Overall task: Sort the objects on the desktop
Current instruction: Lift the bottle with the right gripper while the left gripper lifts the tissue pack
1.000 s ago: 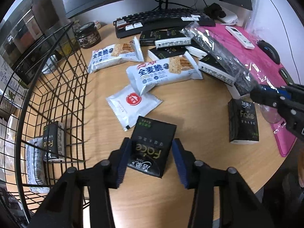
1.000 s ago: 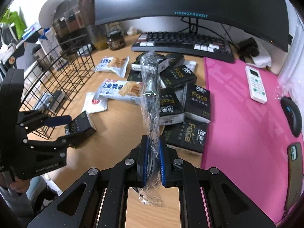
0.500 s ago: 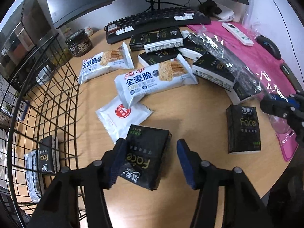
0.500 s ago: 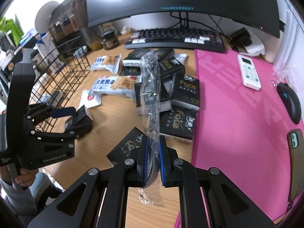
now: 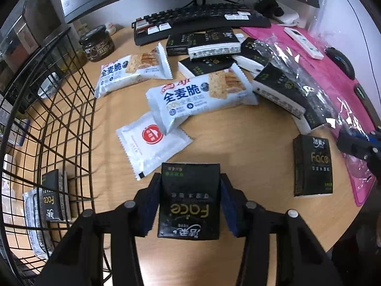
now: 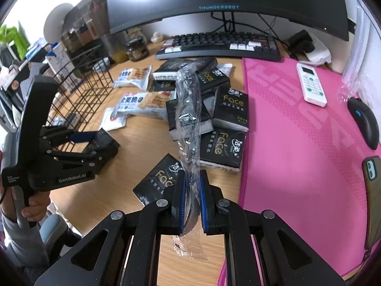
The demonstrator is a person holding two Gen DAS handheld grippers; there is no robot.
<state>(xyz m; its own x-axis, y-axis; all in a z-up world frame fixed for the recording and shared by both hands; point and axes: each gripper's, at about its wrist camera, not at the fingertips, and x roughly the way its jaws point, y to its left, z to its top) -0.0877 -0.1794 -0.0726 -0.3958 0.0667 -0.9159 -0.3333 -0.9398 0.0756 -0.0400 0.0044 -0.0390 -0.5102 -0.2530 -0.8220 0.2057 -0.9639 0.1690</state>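
My left gripper [image 5: 189, 186] is shut on a black Face tissue pack [image 5: 189, 200], low over the wooden desk beside the wire basket [image 5: 47, 124]. It also shows in the right wrist view [image 6: 95, 143]. My right gripper [image 6: 191, 190] is shut on a clear plastic wrapper [image 6: 188, 119] that stands up over a pile of black tissue packs [image 6: 228, 109]. Another tissue pack [image 5: 312, 164] lies alone near the desk's front edge. Cracker packets [image 5: 202, 97] and a white sachet [image 5: 152, 140] lie mid-desk.
The basket holds a tissue pack [image 5: 51, 197] and a packet. A keyboard [image 6: 221, 45] and monitor stand at the back, with a jar [image 5: 97, 43] at left. A pink mat [image 6: 297, 143] carries a remote [image 6: 310, 84], a mouse [image 6: 364, 121] and a phone [image 6: 372, 200].
My left gripper was open around the tissue pack half a second ago and has closed on it squarely. The right gripper has drawn back slightly with the wrapper.
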